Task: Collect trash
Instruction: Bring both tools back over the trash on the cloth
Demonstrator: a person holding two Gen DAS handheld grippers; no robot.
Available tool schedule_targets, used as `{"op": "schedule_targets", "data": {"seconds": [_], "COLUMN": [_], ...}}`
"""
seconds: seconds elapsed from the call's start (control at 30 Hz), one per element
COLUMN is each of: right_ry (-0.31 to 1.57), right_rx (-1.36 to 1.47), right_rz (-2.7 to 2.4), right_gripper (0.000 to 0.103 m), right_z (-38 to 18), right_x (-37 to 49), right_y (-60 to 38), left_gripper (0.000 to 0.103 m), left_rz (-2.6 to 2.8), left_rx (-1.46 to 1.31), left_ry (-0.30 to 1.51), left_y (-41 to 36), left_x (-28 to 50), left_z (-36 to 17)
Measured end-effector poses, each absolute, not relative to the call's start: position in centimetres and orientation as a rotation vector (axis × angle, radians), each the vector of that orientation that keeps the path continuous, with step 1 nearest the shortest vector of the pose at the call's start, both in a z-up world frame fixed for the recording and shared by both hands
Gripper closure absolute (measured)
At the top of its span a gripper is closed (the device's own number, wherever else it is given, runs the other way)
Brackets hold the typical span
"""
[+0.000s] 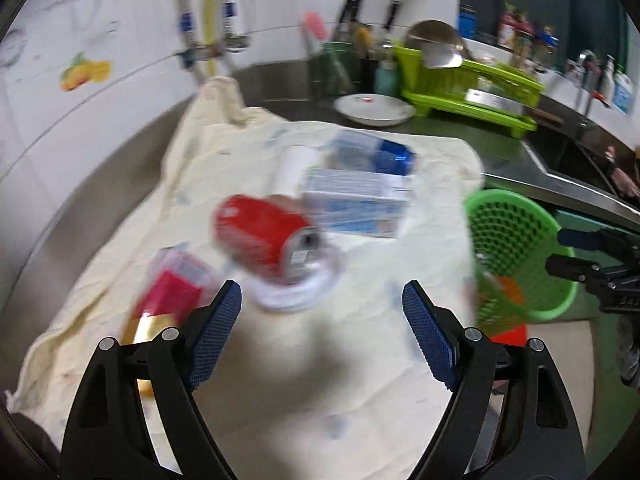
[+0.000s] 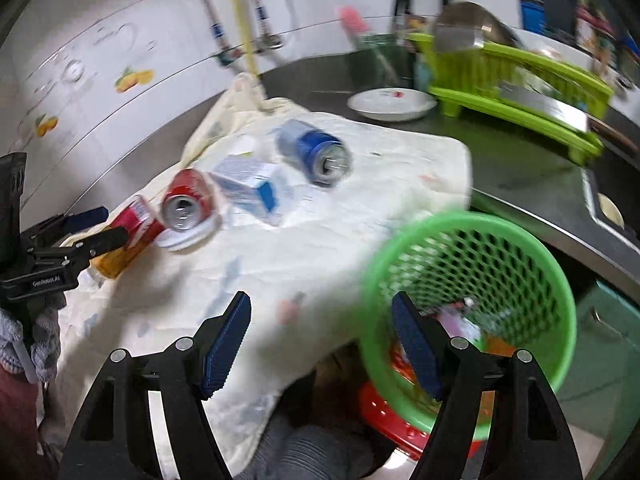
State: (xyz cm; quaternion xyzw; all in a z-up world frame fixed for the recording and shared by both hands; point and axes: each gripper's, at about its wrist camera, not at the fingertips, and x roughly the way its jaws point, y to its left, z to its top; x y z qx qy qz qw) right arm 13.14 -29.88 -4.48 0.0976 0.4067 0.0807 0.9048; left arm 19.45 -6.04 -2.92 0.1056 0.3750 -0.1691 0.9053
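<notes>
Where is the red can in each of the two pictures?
Left wrist view: the red can lies on its side left of the middle, on the cream cloth, above the left gripper.
Right wrist view: the red can lies at the left, its open top facing the camera.
Shared landmark: the green basket, at the right in both.

Left gripper (image 1: 322,300) gapes empty over cloth (image 1: 360,320) strewn with red can (image 1: 262,236) and carton (image 1: 356,204).
</notes>
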Motion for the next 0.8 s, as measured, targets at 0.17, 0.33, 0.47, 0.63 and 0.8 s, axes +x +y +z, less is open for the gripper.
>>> {"op": "schedule_targets", "data": {"seconds": [0.17,0.33,0.47,0.63,0.8], "right_ry": [0.848,0.854,0.872,0.907,0.932], "right_rx": [0.153,0.103,0.065,-0.006,-0.084], "right_rz": [0.24,0.303,0.364,0.422,0.433], "right_gripper": [0.033,0.033,0.033,0.033,0.033], "right_z": [-3.3,-2.0,-1.1,-0.7,-1.0], "right_x": [15.7,18.7,21.6,24.9,28.0], "right_y": [-26.0,-22.3,-19.3,-15.9,-13.1], "left_gripper": [0.018,0.017,0.013,0.011,0.011], "left_rz": [-0.276,-0.212,-0.212,-0.22,-0.231], "left_rx": [0.212,0.198,0.199,0.214,0.213], "left_ry": [0.794,0.815,0.838,0.873,0.89], "left_y": [-1.5,2.2,3.8,4.7,5.2], "left_x": [20.4,21.3,22.1,23.2,24.3], "left_z": [-3.0,-3.6,-4.2,-5.3,-6.1]}}
